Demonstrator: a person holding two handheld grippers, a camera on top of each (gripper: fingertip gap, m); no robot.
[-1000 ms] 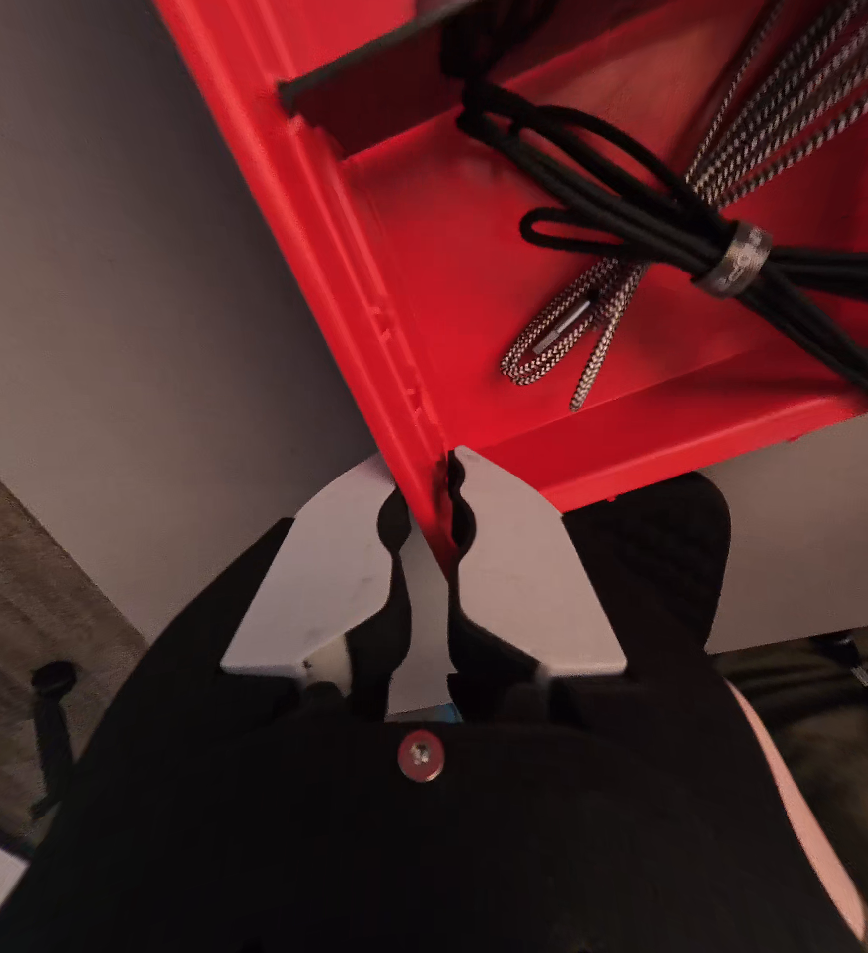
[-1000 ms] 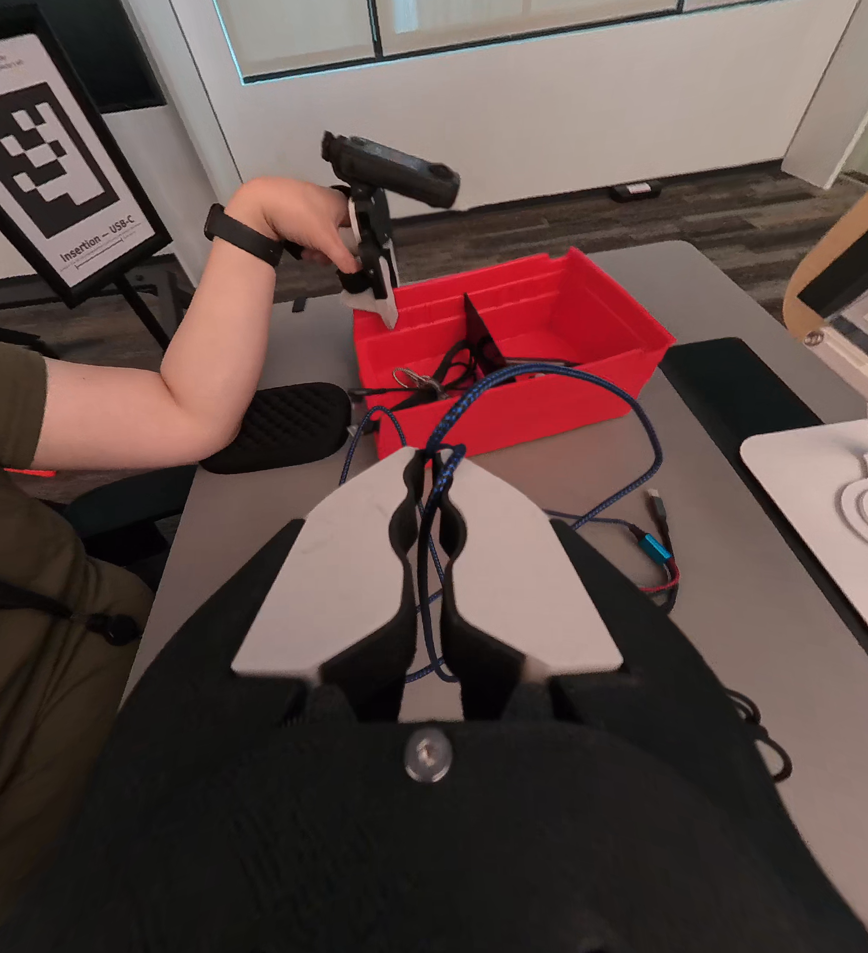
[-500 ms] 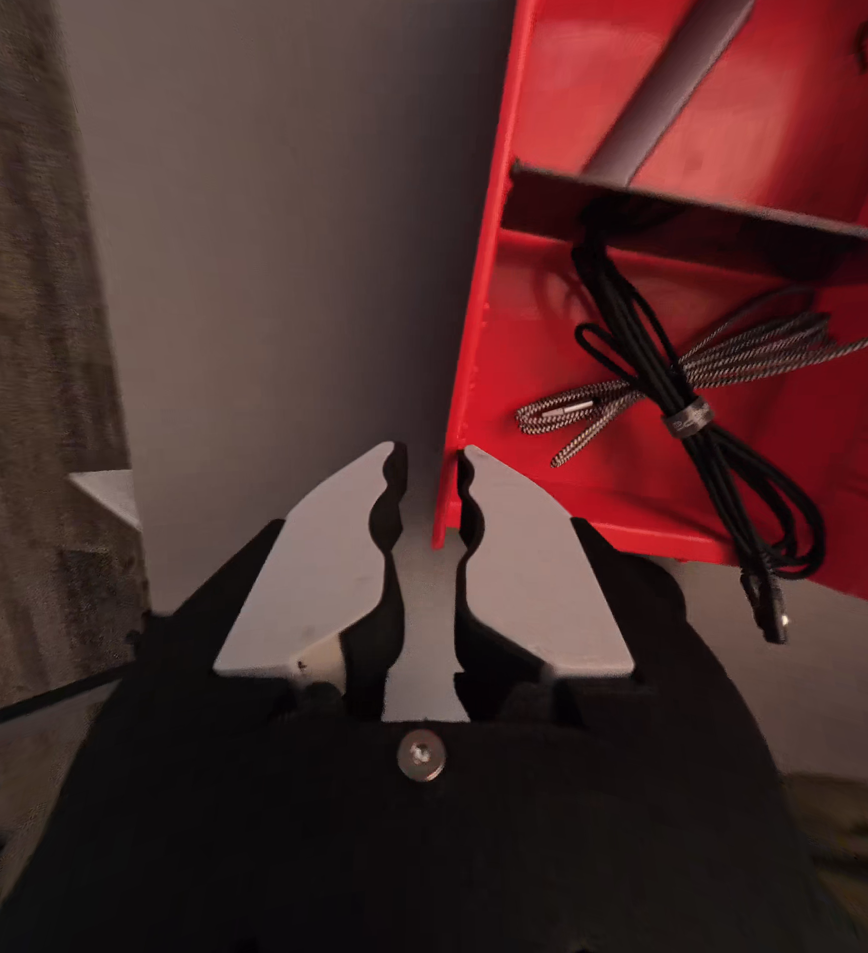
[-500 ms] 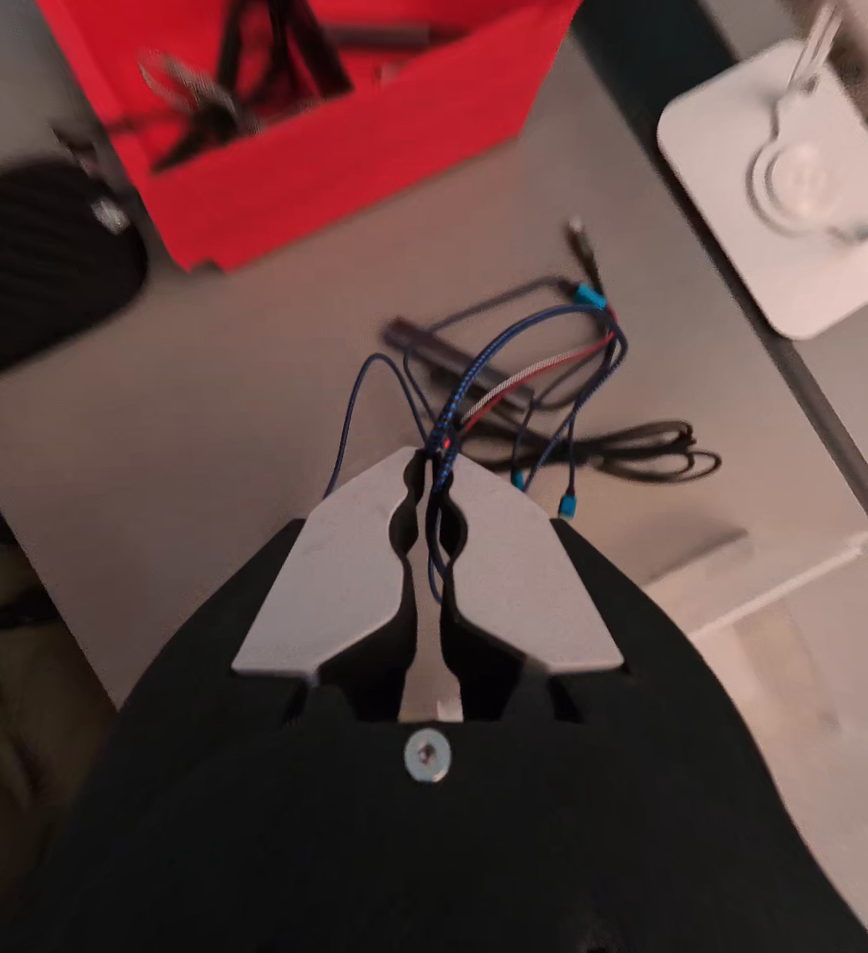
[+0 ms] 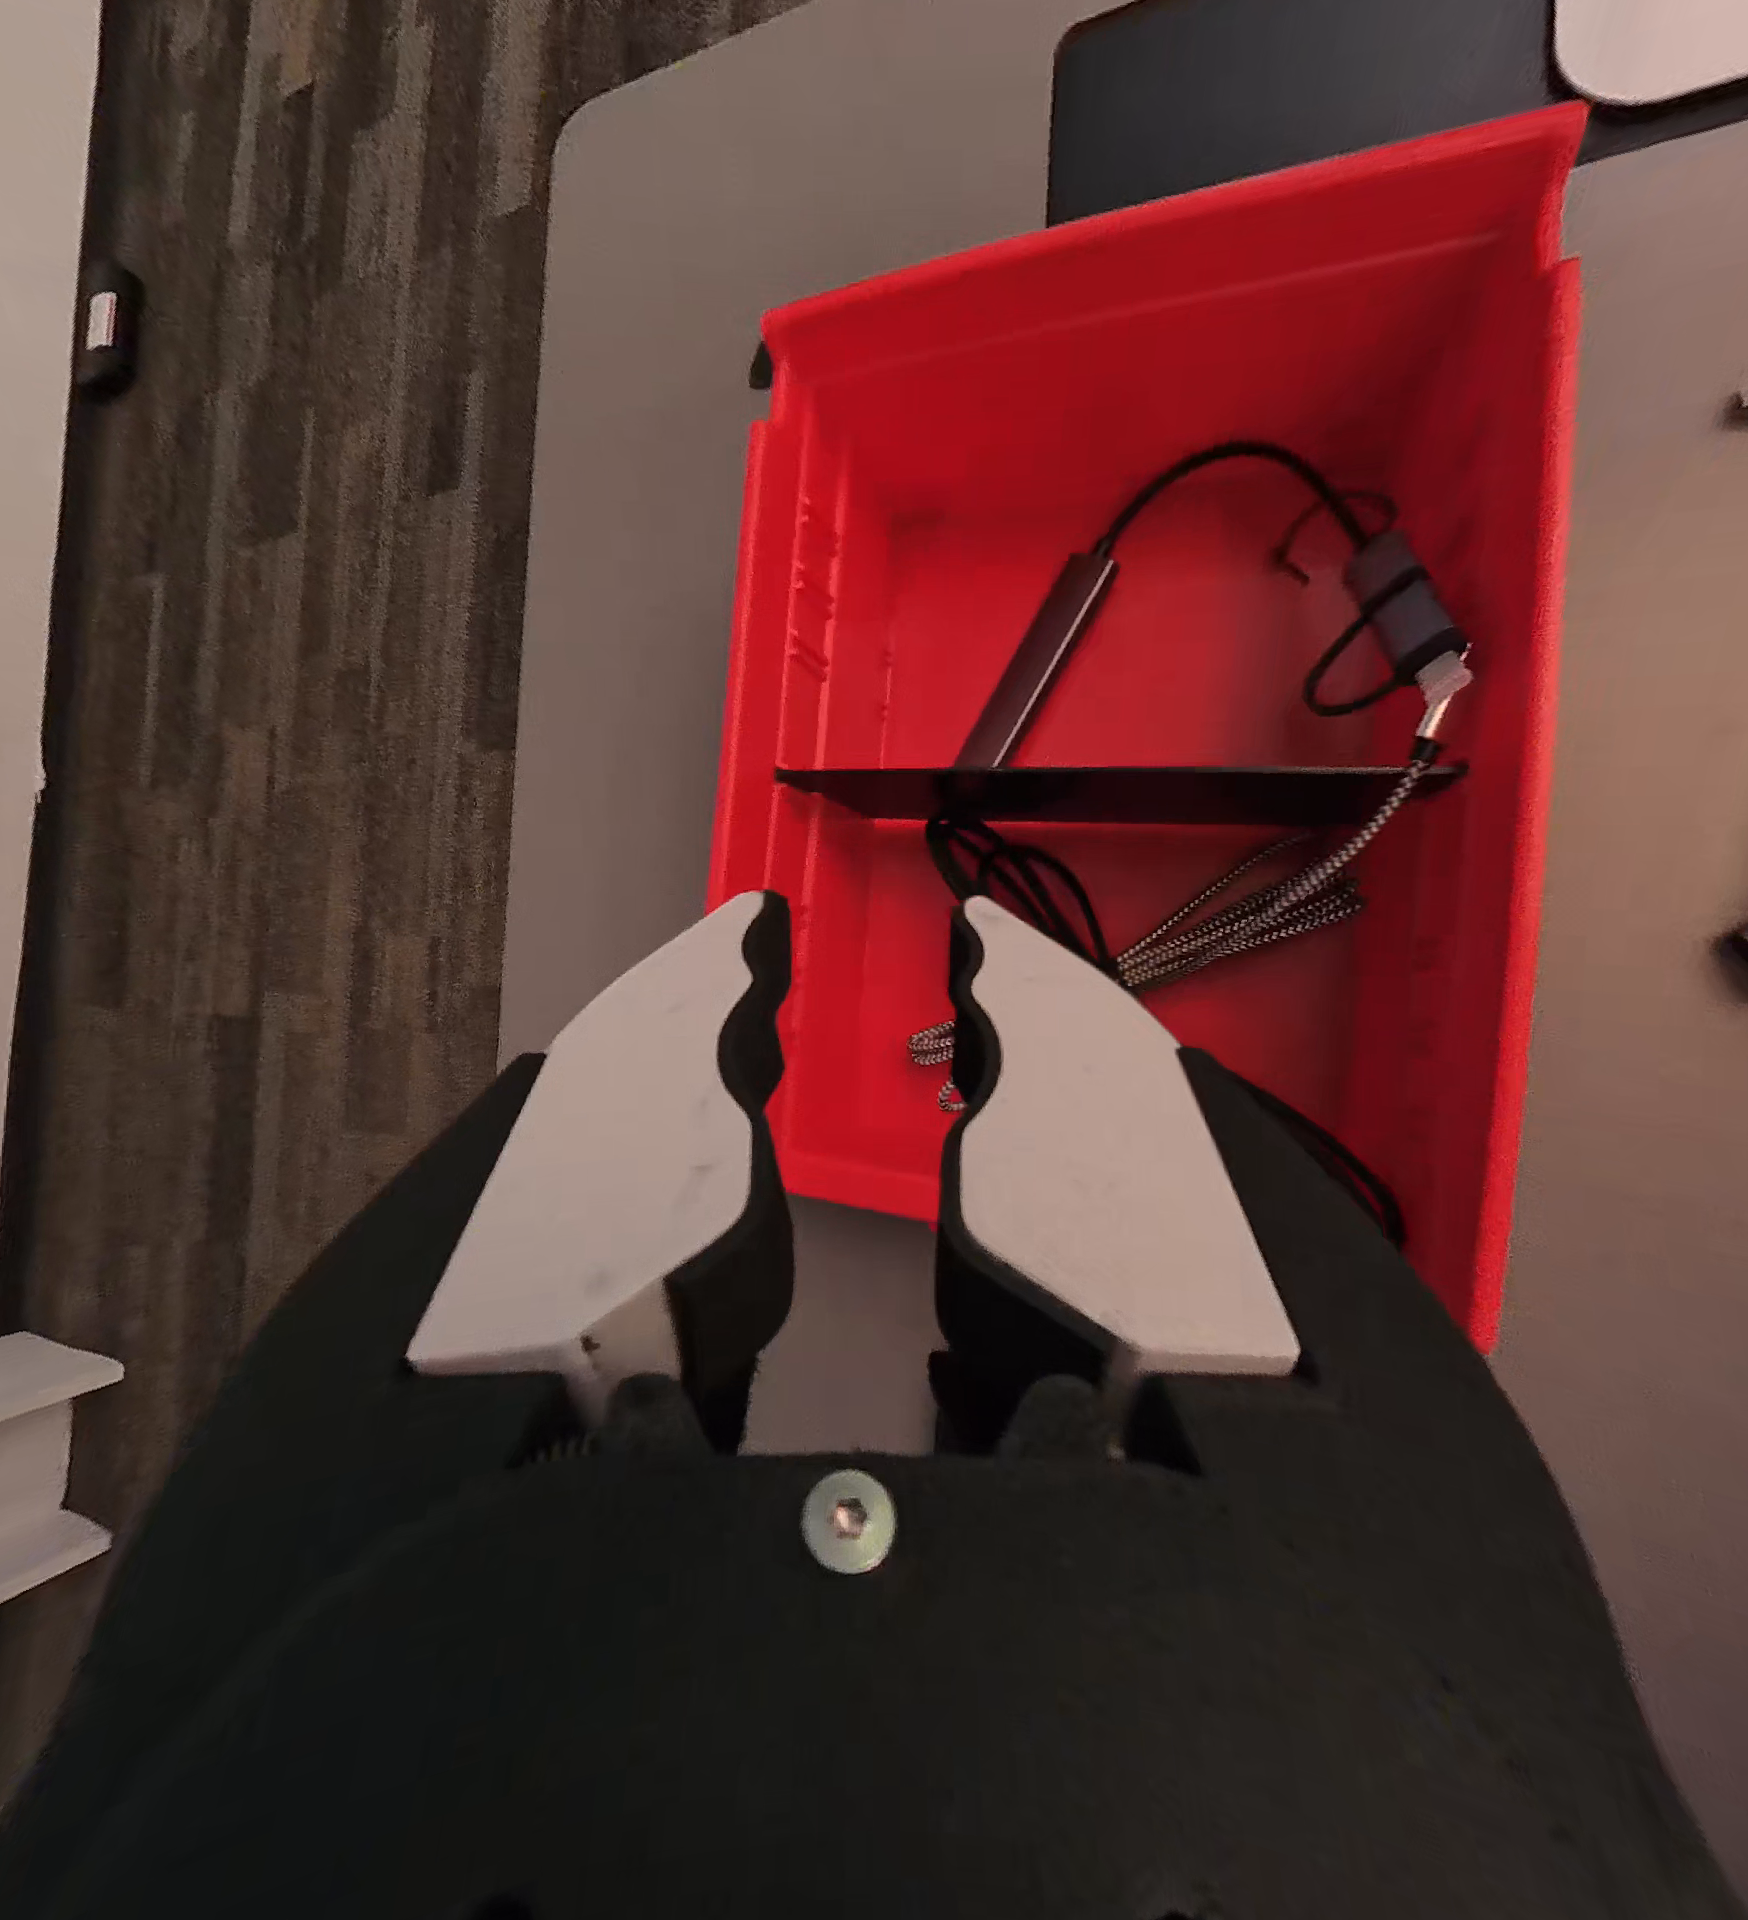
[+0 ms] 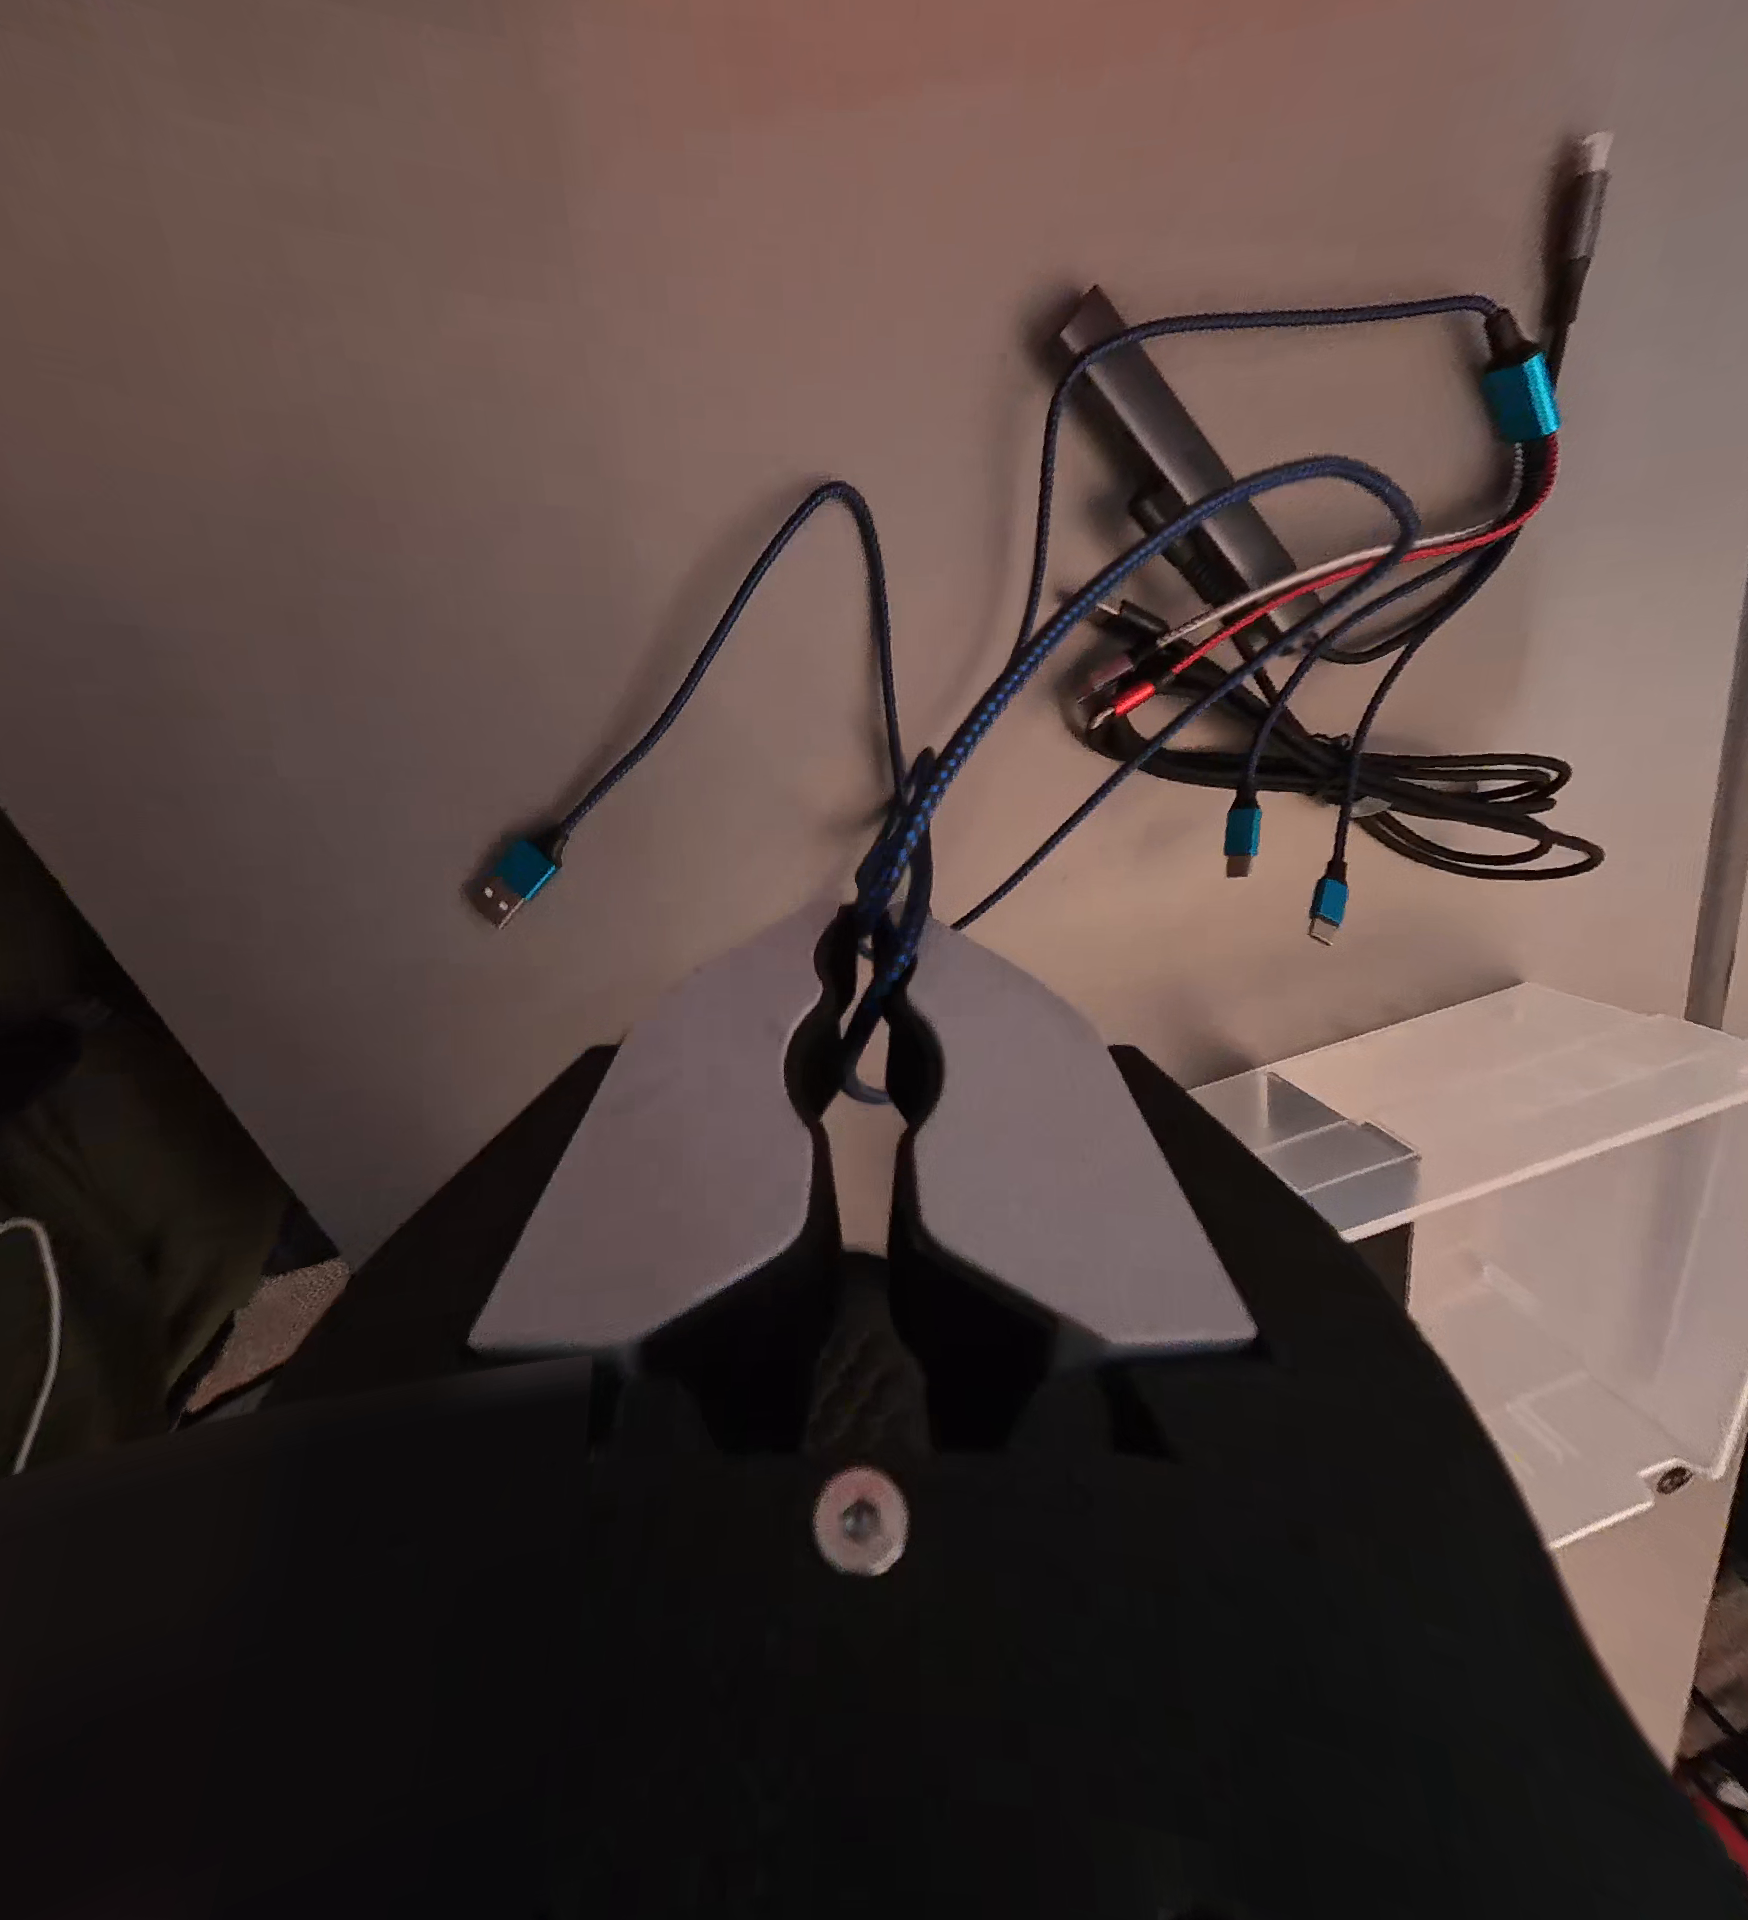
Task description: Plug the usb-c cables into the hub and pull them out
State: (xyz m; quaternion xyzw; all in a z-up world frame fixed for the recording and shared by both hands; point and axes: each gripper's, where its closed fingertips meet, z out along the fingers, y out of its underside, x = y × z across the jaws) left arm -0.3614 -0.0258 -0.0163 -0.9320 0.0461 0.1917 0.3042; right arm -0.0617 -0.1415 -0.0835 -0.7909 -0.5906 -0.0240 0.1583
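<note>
Left wrist view: your left gripper [image 5: 865, 925] hangs over the red plastic divided bin [image 5: 1514, 727], fingers parted, holding nothing. A slim grey hub [image 5: 1041, 655] lies in the far compartment, a grey-white braided cable [image 5: 1254, 909] in the near one.

Right wrist view: your right gripper [image 6: 875, 940] pinches the blue braided multi-plug cable [image 6: 1015, 675] above the grey table [image 6: 434, 416]; a second slim grey hub [image 6: 1161, 426] lies beneath its strands

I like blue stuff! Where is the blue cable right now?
In the right wrist view, the blue cable is pinched in the right hand-held gripper, just above the grey table. Its plug ends dangle beside a black cable bundle on the right.
</note>
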